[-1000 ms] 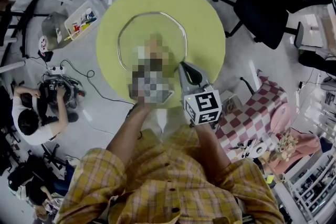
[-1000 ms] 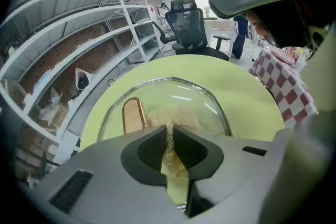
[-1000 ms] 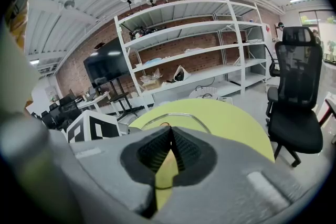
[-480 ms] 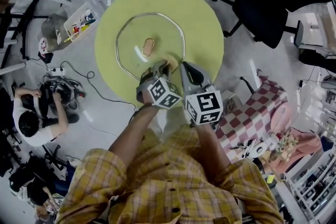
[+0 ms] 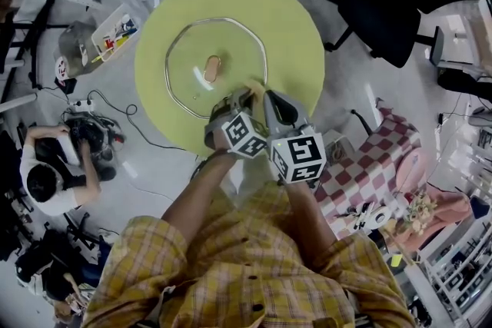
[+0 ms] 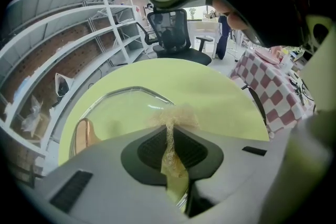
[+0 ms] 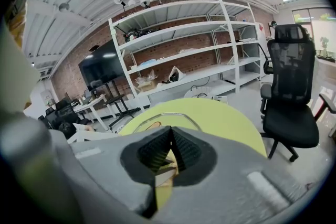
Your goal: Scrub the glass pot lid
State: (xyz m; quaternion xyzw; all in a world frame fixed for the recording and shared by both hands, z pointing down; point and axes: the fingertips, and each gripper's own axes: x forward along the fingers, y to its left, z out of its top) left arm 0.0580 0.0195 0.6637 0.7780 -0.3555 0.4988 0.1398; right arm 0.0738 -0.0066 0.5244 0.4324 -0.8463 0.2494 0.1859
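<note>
- Clear round glass pot lid point(image 5: 231, 50), metal-rimmed, with a tan knob point(image 5: 211, 67): lies flat left of centre on the round yellow-green surface point(image 5: 300, 19), upper centre of frame.
- Left hand-held gripper point(image 5: 237, 98): clenched on a tan fibrous scrubbing tuft point(image 6: 172, 118). Over the last second it has drawn back from the lid's middle to its lower-right rim. Likely one stroke is ending, with scrubbing under way.
- Right hand-held gripper point(image 5: 269, 97): jaws pressed together, holding nothing, just right of the left and off the lid.
- Room: bare surface above and right of the lid. The surface's edge is close below both grippers. The black office chair point(image 5: 392, 4) at upper right is well apart.
</note>
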